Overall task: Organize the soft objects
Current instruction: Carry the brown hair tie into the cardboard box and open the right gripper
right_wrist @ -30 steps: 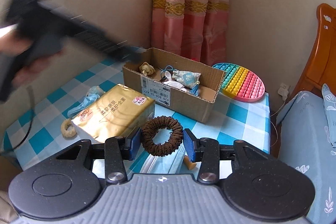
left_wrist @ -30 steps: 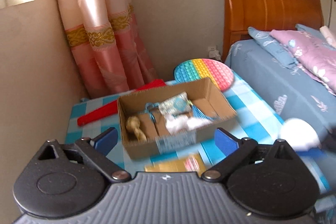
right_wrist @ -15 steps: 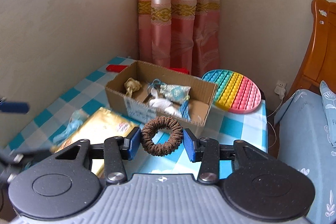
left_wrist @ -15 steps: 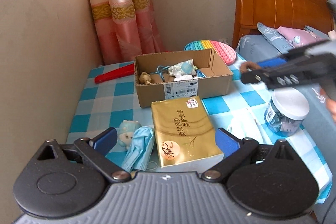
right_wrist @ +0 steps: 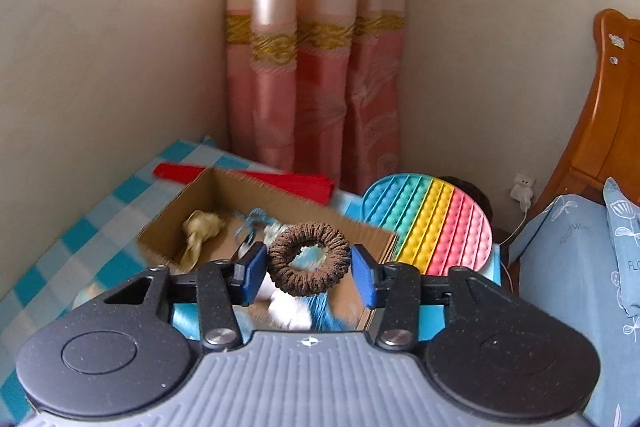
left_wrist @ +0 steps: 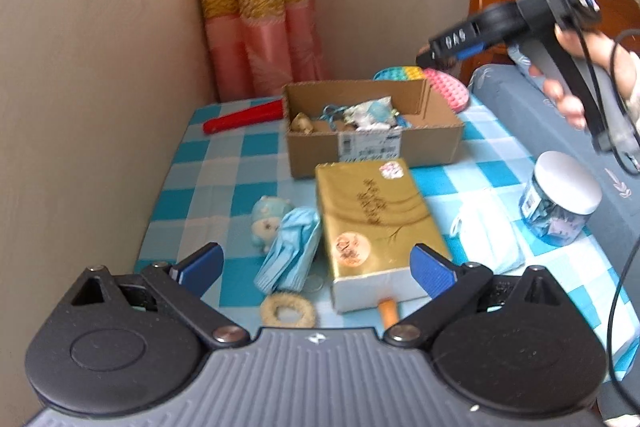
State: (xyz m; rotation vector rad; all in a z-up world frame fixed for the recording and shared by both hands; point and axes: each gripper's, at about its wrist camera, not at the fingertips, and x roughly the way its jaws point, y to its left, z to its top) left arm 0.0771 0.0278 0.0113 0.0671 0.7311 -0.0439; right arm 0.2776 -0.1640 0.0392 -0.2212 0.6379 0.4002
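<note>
My right gripper (right_wrist: pixel 308 269) is shut on a brown scrunchie (right_wrist: pixel 308 259) and holds it above the open cardboard box (right_wrist: pixel 168 227), which holds several soft items. The right gripper also shows in the left wrist view (left_wrist: pixel 430 55), above the box (left_wrist: pixel 420 143). My left gripper (left_wrist: pixel 316 267) is open and empty above the table's near end. Below it lie a blue face mask (left_wrist: pixel 290 251), a small blue plush toy (left_wrist: pixel 270 221), a cream scrunchie (left_wrist: pixel 287 311) and a white mask (left_wrist: pixel 486 231).
A gold tissue pack (left_wrist: pixel 376 223) lies in front of the box. A jar with a white lid (left_wrist: pixel 560 199) stands at the right edge. A red fan (left_wrist: pixel 244 115) and a rainbow pop-it pad (right_wrist: pixel 428 223) lie behind the box. Bed at right, wall at left.
My right gripper has carried the brown scrunchie forward from the table's near side to above the box. My left gripper has pulled back from the box to the near end.
</note>
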